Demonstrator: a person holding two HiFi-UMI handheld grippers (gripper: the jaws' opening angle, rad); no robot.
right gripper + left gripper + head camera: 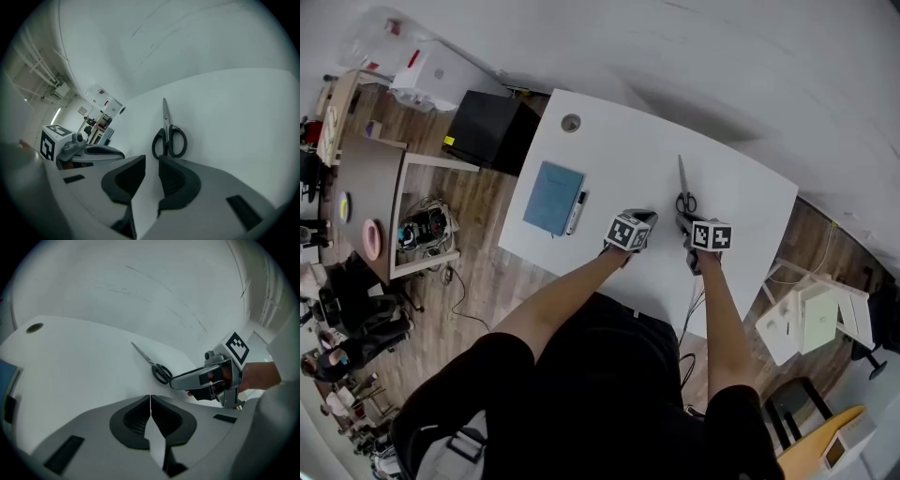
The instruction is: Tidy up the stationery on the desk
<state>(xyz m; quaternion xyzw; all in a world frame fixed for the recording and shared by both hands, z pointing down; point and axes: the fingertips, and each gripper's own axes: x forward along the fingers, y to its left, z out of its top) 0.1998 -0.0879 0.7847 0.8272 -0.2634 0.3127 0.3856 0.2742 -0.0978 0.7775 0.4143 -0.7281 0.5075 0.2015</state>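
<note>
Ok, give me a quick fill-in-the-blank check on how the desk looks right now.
1. The ____ lie on the desk just ahead of the right gripper.
2. The left gripper is shut and holds ____.
3. The marker lies beside the ____ notebook.
Missing words: scissors; nothing; blue.

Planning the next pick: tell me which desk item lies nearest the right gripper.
The black-handled scissors, just ahead of the right gripper. The blue notebook and the pen beside it lie far off, beyond the left gripper.
</note>
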